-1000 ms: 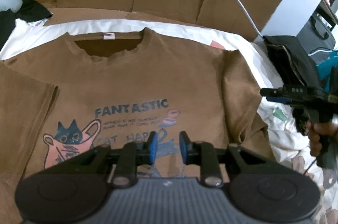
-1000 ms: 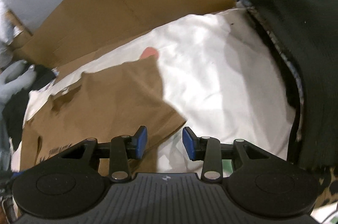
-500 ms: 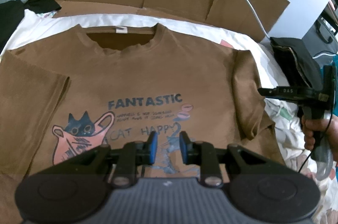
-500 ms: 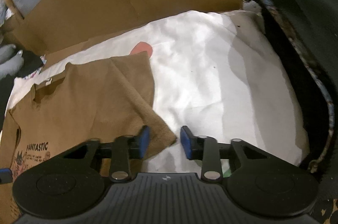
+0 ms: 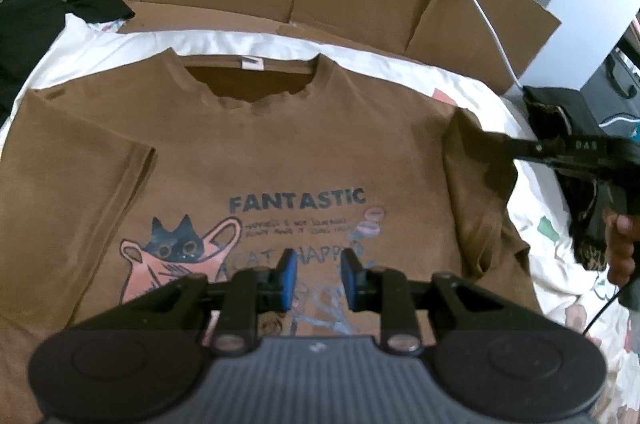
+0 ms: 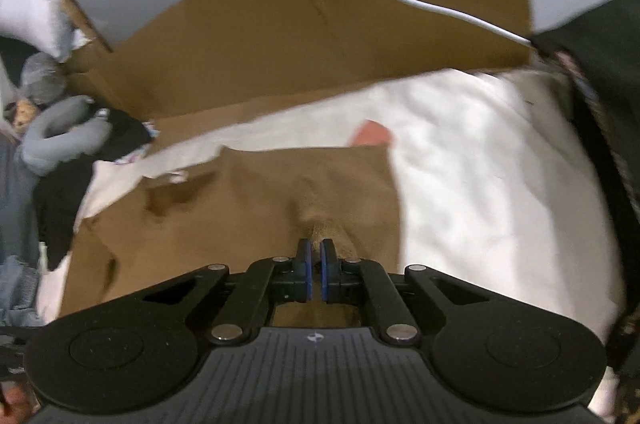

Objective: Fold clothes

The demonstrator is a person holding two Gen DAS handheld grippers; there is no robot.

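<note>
From the left wrist, the brown T-shirt lay flat, print up, on the white sheet; the left gripper hung over the print, its pads apart and empty. From the right wrist, the right gripper was pinched on the T-shirt's sleeve.

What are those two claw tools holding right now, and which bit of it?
The right gripper is shut on the brown T-shirt, pinching a small ridge of cloth at its sleeve. The left gripper is open above the print, holding nothing.
</note>
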